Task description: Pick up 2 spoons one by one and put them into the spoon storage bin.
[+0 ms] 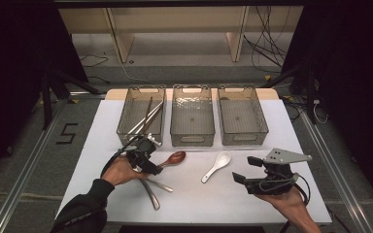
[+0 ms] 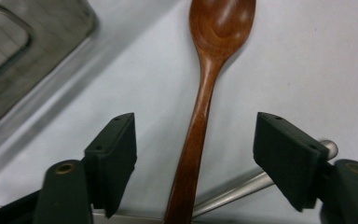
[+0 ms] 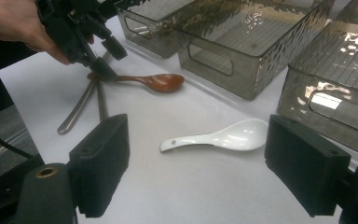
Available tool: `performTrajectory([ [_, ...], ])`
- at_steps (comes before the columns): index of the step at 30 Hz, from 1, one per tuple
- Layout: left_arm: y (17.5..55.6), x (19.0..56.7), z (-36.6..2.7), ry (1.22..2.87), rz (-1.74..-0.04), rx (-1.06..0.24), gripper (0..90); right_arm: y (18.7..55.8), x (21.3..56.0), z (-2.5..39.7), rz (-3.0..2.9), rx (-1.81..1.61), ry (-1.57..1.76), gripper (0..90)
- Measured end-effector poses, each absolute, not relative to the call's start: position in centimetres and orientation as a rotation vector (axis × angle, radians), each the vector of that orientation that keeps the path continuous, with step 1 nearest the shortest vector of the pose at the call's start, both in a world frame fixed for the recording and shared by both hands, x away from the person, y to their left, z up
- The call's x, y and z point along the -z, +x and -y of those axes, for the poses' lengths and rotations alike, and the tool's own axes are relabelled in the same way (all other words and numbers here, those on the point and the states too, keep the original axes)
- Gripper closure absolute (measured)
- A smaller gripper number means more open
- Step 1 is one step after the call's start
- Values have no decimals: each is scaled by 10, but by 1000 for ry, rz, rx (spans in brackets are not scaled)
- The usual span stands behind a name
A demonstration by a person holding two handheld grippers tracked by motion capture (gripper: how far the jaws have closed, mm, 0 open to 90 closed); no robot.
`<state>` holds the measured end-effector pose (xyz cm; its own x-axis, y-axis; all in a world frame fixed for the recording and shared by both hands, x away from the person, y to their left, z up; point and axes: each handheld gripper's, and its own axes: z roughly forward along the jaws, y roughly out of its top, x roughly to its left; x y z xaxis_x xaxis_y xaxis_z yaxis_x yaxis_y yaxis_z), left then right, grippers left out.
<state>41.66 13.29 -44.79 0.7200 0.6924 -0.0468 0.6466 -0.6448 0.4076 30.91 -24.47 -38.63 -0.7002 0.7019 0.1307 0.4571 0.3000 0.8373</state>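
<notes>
A brown wooden spoon (image 1: 175,158) lies on the white table, bowl toward the right. My left gripper (image 1: 153,158) is open and low over it, and in the left gripper view (image 2: 196,140) its jaws stand on either side of the spoon's handle (image 2: 200,107) without touching it. A white ceramic spoon (image 1: 217,166) lies to the right, on its own. My right gripper (image 1: 245,170) is held open near the table's front right. In the right gripper view (image 3: 200,144) the white spoon (image 3: 219,138) lies just ahead of the jaws, and the wooden spoon (image 3: 154,81) is farther off.
Three clear grey bins stand in a row at the back: left (image 1: 126,131), middle (image 1: 192,138), right (image 1: 245,139). The left bin holds long metal utensils (image 1: 148,114). Two metal handles (image 1: 153,191) lie on the table under my left hand, one crossing beneath the wooden spoon (image 2: 242,186).
</notes>
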Motion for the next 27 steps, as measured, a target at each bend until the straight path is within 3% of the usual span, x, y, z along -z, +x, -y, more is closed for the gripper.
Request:
performTrajectory([
  [17,421,462,-126,2583,-1019,-150,653,308,387,241,-2321,-1343,1042,233],
  [27,419,464,-123,2608,-987,-179,760,309,388,241,-2320,-1344,1053,234],
])
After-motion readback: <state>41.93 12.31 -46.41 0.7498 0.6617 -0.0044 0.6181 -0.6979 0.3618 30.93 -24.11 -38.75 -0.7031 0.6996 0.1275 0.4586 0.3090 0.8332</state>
